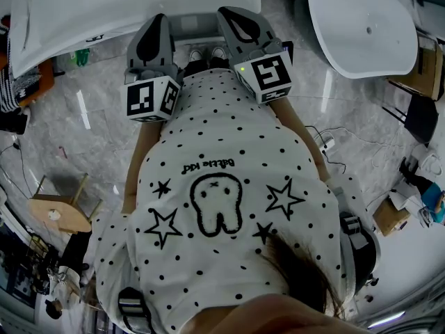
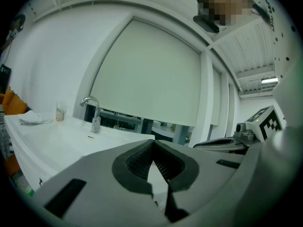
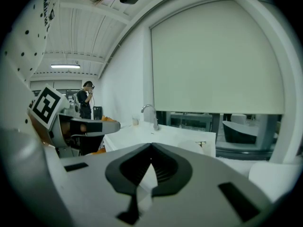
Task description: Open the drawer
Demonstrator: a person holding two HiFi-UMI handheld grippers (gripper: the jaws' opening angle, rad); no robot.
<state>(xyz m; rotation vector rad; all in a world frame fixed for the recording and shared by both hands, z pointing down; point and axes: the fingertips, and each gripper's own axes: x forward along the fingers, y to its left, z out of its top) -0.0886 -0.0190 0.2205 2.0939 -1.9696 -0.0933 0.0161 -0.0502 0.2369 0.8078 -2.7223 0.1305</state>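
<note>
Drawer (image 1: 189,28) position: as far as the head view allows, it is the pale grey front under the white counter (image 1: 104,9), straight ahead of your shoes (image 1: 206,53) and between the two gripper tips. Whether it is pulled out at all cannot be read from here.

Your left gripper (image 1: 160,19) is held in front of your spotted shirt (image 1: 222,152), nose toward the counter. Its own view shows the ribbed pads (image 2: 137,161) meeting at the tips, fully closed, with nothing between them. It touches nothing.

Your right gripper (image 1: 231,12) sits beside it at about the same height, also aimed at the counter. Its jaws are closed tip to tip and empty.

Beyond the left jaws: counter top with a chrome faucet (image 2: 93,110), a small cup (image 2: 59,112) and a folded cloth (image 2: 32,118) toward the far end, and a drawn roller blind (image 2: 151,74) behind. The right gripper view shows another person (image 3: 86,98) standing well back. A wooden stool (image 1: 59,211) stands on the floor to your left.
</note>
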